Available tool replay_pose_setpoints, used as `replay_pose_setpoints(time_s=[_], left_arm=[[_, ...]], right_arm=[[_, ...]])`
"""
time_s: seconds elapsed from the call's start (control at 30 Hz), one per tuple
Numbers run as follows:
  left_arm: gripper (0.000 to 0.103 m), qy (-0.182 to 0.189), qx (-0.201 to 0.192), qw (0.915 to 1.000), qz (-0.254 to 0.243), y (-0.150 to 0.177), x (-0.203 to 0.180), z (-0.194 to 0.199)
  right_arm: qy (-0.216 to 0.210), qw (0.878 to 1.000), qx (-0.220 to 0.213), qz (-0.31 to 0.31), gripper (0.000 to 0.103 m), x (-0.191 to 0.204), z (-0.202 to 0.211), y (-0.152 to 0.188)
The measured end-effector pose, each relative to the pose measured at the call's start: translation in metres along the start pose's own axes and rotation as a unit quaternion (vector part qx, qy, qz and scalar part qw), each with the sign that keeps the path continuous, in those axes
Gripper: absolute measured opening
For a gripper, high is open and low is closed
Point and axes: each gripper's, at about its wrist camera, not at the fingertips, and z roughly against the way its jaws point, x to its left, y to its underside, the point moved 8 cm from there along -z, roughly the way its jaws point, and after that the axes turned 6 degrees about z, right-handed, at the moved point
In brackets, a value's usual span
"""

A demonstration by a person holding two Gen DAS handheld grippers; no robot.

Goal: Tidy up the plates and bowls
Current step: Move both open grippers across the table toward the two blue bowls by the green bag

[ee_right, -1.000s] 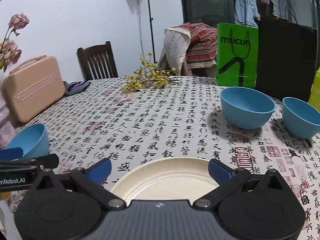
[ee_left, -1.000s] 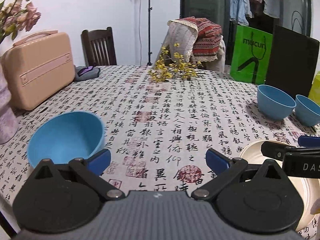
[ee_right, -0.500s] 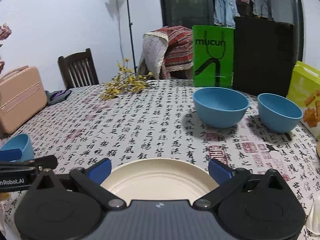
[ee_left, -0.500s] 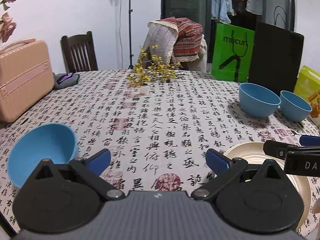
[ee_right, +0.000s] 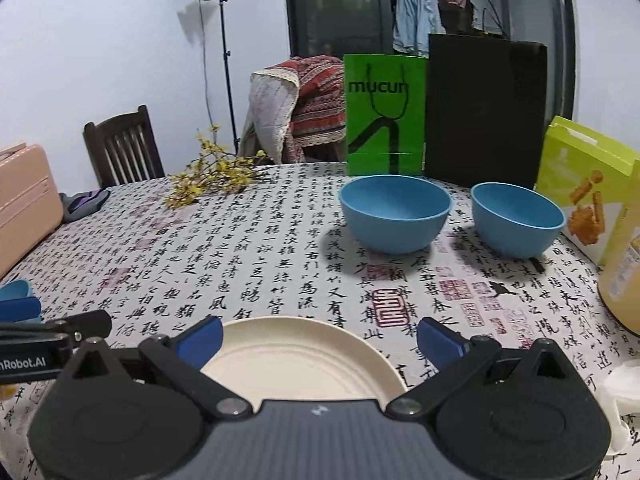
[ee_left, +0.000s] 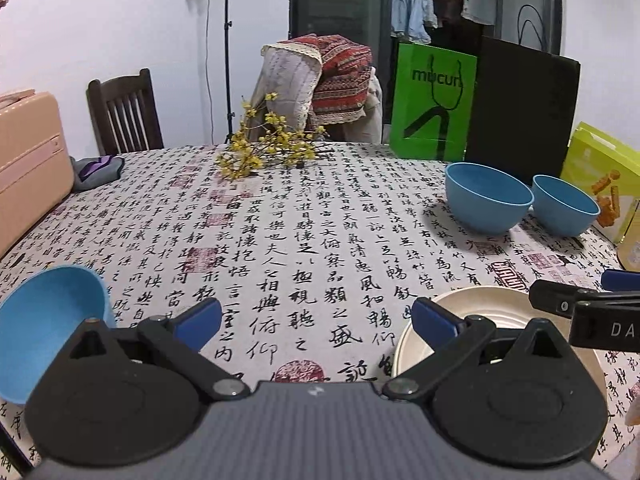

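Two handheld grippers hover low over a round table [ee_left: 304,216] covered in a cloth printed with black calligraphy.

In the left wrist view, the left gripper [ee_left: 316,320] fills the bottom of the frame, its blue-tipped jaws spread wide with only bare cloth between them. A blue bowl [ee_left: 44,328] sits at the lower left, just beside the left jaw; whether they touch cannot be told. At the lower right lies a cream plate [ee_left: 480,304], partly hidden behind the gripper's right jaw.

In the right wrist view, the right gripper [ee_right: 320,338] also stands wide open and empty, with the cream plate [ee_right: 296,356] lying flat on the cloth between and just beyond its jaws (contact cannot be judged). In the centre right of the frame, two more blue bowls stand upright side by side, close but apart: a larger bowl [ee_right: 394,212] and, to its right, a smaller bowl [ee_right: 516,220].

Behind them, toward the upper middle, stand a green paper bag [ee_right: 384,116] and a black bag [ee_right: 486,112]. A sprig of yellow flowers [ee_right: 212,176] lies at the table's far left side.
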Motion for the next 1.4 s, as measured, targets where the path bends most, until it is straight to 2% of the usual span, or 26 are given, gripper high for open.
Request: replay_pose_setpoints(time_s=[0.9,1.03,1.4], left_arm=[[0.103,0.085,0.011,0.9943,-0.064,-0.018,-0.056,-0.025],[0.103,0.091,0.012,0.9937,-0.065,-0.021,-0.062,-0.027],[0.103,0.079,0.021,0.9952,-0.054,-0.03,-0.077,-0.04]], right_arm=[[0.095,0.993,-0.004,-0.068,0.103,-0.055,0.024,0.011],[0.095,0.993,-0.003,-0.074,0.103,-0.061,0.026,0.009],[0.074,0.994,0.008,-0.078,0.103,-0.075,0.017,0.001]])
